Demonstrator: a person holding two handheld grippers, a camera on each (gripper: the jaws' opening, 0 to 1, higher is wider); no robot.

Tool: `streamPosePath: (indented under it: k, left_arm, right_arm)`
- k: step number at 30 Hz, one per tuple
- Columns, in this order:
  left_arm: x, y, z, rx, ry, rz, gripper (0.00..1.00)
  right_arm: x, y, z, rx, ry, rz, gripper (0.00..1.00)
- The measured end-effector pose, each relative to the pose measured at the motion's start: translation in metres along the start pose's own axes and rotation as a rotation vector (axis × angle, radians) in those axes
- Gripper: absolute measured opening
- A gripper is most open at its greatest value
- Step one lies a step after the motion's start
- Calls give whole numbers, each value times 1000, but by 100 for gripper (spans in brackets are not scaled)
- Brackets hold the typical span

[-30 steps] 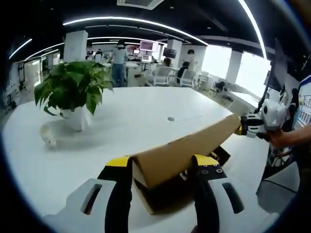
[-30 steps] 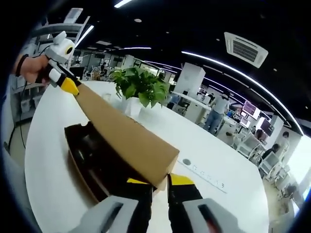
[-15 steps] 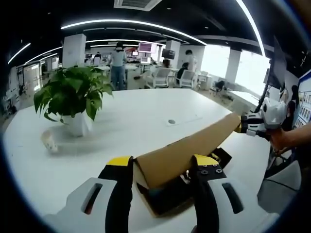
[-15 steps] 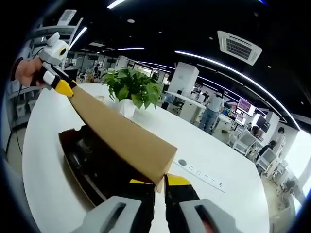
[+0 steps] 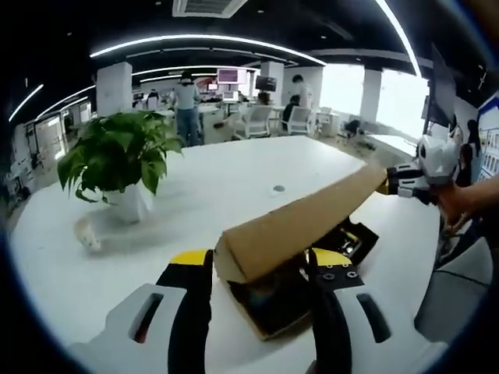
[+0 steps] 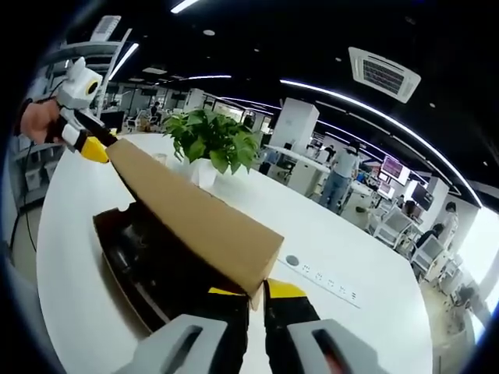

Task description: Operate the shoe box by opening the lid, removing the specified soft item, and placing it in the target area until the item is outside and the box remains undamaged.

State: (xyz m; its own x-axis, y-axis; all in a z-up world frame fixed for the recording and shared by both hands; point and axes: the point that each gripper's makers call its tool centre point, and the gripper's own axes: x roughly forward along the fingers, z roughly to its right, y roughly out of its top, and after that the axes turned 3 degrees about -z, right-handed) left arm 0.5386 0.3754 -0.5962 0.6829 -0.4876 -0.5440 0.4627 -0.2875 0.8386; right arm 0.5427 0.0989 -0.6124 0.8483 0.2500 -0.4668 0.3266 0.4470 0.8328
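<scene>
Big round white desk (image 5: 234,179) under me, open brown cardboard shoe box (image 6: 129,269) on it, dark contents inside. Its long cardboard lid (image 5: 296,230) is lifted, my left gripper (image 5: 257,269) and right gripper (image 6: 256,300) each clamped on an end.

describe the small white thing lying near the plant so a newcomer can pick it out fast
Start at the big white table, then find the potted plant in its white pot, seen in the left gripper view. Just beside the pot, on the side away from the shoe box, a small crumpled white object lies on the tabletop. It is low, loose and pale, unlike the brown cardboard lid.
</scene>
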Motion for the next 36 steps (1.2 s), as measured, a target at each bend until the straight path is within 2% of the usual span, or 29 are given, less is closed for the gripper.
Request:
streamPosePath:
  k: [3, 5, 8, 14, 24, 27, 32, 36]
  left_arm:
    - [2, -2, -2, -18, 7, 11, 47]
    - [5, -5, -11, 14, 58, -6, 43]
    - [11, 0, -17, -31, 75, 23, 38]
    - [21, 3, -15, -29, 96, 42, 23]
    - [28, 13, -38, -39, 205, 64, 8]
    - [30, 16, -39, -43, 204, 62, 7]
    - [32, 21, -39, 3, 201, 38, 5]
    - [33, 23, -41, -6, 195, 39, 5]
  right_arm:
    - [1, 2, 1, 3, -3, 1, 0]
    - [1, 2, 1, 0, 0, 1, 0]
    - [1, 2, 1, -5, 10, 1, 1]
    - [1, 5, 2, -9, 13, 0, 1]
    - [0, 9, 2, -1, 22, 1, 0]
    - [0, 11, 2, -5, 26, 1, 0]
    - [-1, 13, 3, -1, 27, 2, 0]
    - [3, 14, 6, 2, 28, 1, 0]
